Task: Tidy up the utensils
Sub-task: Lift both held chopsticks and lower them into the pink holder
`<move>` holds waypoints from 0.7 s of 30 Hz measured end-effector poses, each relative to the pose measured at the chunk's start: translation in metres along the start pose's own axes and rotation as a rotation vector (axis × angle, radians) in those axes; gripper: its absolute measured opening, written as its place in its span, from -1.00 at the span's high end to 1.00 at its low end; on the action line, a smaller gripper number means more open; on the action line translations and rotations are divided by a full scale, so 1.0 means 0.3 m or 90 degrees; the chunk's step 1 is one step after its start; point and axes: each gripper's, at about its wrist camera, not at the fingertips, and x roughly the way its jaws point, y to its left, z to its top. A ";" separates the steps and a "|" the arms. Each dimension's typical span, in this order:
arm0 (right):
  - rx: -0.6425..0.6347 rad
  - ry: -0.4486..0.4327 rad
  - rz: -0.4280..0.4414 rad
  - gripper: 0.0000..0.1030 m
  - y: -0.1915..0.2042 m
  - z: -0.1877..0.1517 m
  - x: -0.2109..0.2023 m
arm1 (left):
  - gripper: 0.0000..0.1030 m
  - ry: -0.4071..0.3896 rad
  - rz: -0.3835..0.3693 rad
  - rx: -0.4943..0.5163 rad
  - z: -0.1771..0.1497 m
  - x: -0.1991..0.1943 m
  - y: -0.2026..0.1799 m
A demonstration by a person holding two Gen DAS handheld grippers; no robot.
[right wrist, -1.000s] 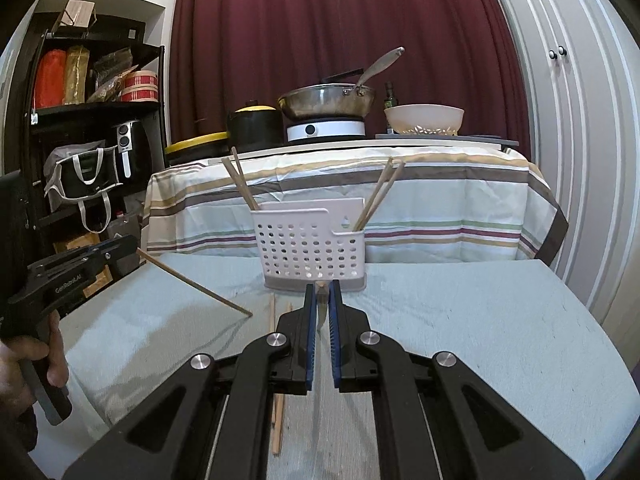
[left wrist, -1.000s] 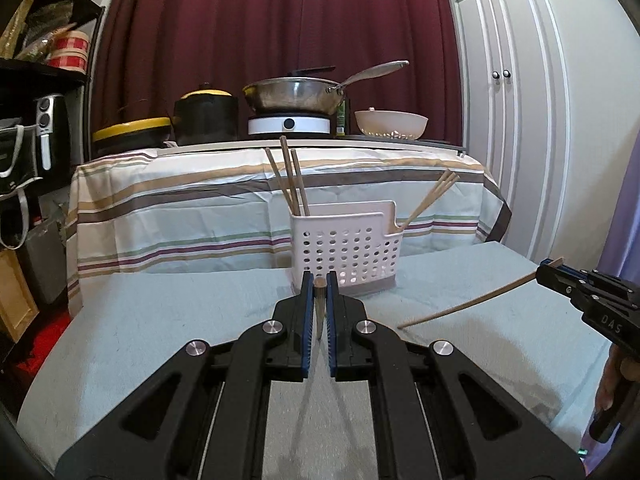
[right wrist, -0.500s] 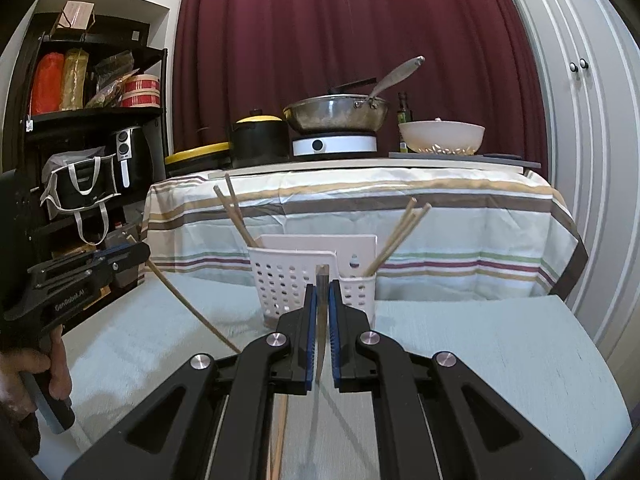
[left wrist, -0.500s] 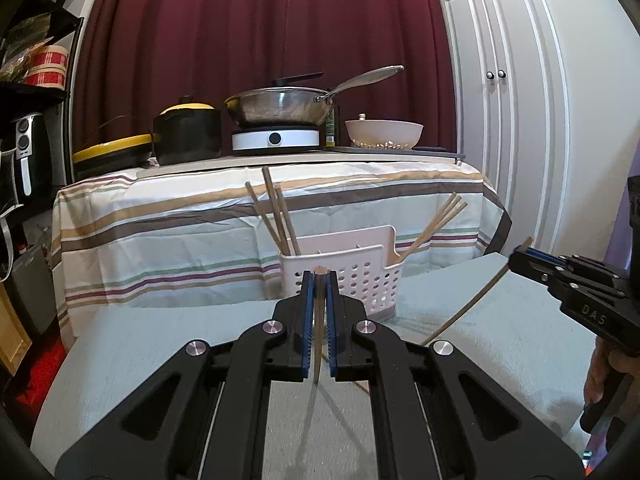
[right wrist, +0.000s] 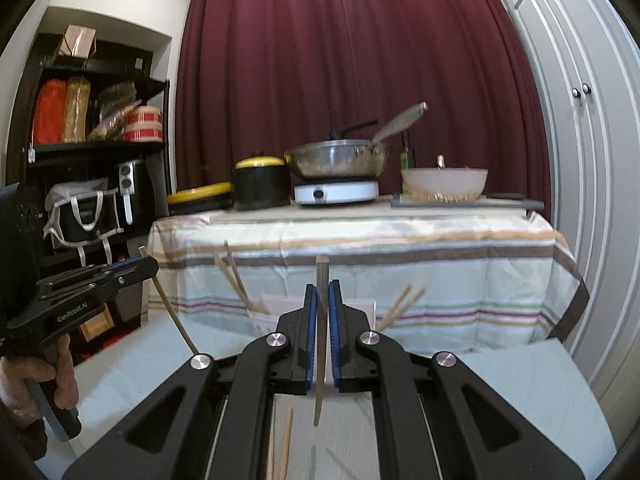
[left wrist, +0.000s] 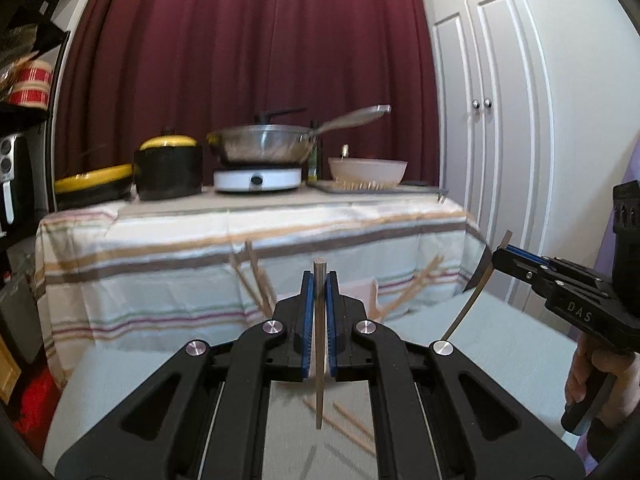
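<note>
My left gripper (left wrist: 319,280) is shut on a wooden chopstick (left wrist: 319,344) that stands upright between the blue pads, lifted off the cloth. My right gripper (right wrist: 322,290) is shut on another chopstick (right wrist: 320,344), also upright. Each gripper shows in the other's view: the right one (left wrist: 505,255) with its chopstick slanting down, the left one (right wrist: 146,262) likewise. The white perforated basket (right wrist: 272,312) sits behind the jaws, mostly hidden, with several chopsticks (right wrist: 234,276) leaning out of it. Loose chopsticks (left wrist: 352,424) lie on the cloth below.
A table with a striped cloth (left wrist: 160,264) stands behind the work surface and carries a pan on a hotplate (left wrist: 260,148), black pots (left wrist: 168,172) and a bowl (left wrist: 368,170). Black shelves (right wrist: 92,152) are at the left, white cupboard doors (left wrist: 488,160) at the right.
Both grippers have risen with their chopsticks; the basket has sunk behind the jaws. The chopsticks have left the cloth and now hang upright.
</note>
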 end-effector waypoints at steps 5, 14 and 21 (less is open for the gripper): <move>-0.005 -0.043 0.002 0.87 -0.016 0.108 0.016 | 0.88 -0.042 0.002 0.012 0.127 0.018 0.003; -0.021 -0.095 -0.006 0.87 -0.030 0.246 0.104 | 0.88 -0.088 0.015 0.007 0.284 0.135 0.025; -0.046 -0.098 -0.029 0.87 -0.031 0.252 0.226 | 0.88 -0.111 0.038 -0.001 0.318 0.238 0.051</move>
